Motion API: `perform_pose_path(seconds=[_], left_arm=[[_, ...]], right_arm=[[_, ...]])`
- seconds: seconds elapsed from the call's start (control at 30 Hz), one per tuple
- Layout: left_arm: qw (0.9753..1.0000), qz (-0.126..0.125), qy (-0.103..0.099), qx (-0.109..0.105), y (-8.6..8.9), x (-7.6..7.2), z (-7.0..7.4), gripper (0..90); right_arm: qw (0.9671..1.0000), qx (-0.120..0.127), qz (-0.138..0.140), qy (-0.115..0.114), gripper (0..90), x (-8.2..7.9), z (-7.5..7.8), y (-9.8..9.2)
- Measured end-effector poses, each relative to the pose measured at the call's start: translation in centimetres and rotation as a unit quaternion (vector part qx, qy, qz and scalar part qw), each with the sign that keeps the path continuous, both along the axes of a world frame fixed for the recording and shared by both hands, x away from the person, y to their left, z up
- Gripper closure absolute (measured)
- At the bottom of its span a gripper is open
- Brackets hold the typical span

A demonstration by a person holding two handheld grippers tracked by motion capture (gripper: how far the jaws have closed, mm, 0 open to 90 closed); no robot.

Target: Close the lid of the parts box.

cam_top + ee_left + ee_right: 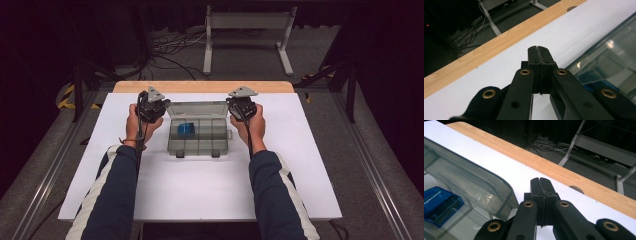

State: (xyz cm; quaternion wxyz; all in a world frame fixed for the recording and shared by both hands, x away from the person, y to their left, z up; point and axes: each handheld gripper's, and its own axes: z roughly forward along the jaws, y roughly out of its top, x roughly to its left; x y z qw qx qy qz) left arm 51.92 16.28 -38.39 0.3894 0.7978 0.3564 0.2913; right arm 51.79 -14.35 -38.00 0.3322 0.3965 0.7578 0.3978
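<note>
A: Big picture first: white table (200, 190), wooden strip along the far edge. Sitting toward that far edge, centred between the side edges: the clear organiser box (198, 142), lid (197, 108) swung up and open.

B: Flanked on both sides! Left gripper (150, 107) hanging at the box's far-left corner, right gripper (242, 106) at its far-right corner, both just beside the raised lid. Touching or a hair apart? Cannot tell from above.

A: And the tongs?

B: Pressed together, both pairs. Left gripper (539, 53) view: pads flush, nothing between, white table under the tips. Right gripper (541, 186) view: same story, sealed tight, pinching nothing.

A: Handling the box, then?

B: Probably light, thin hard plastic. Stiff enough to push, likely slick on that smooth top, and apt to skate if nudged on one side alone. Lid looks hinged along the far side, so floppy-free but thin; best taken at its top rim or end corners, one jaw each side of the wall.

A: Orientation?

B: Long axis running left to right, parallel to the far edge. Latches (197, 154) facing the near edge, hinge away.

A: Smallest item?

B: Blue block (187, 128) in a compartment of the far row, left of centre; in the right gripper view a flat blue case (439, 205) with print on top.
</note>
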Motion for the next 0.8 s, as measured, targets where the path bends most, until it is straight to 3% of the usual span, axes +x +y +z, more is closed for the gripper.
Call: perform_pose_path(seconds=[0.4, 0.8], left_arm=[[0.9999, 0.002, 0.010, -0.007, 0.0, 0.0, -0.6, 89.9], [1.0000, 0.004, 0.002, 0.007, -0.2, -0.5, -0.8, 89.8]], right_arm=[[1.0000, -0.006, 0.001, -0.004, 90.0, -1.1, -0.3, 0.1], [0.9999, -0.011, -0.005, -0.007, 90.0, -1.7, -0.5, 0.1]])
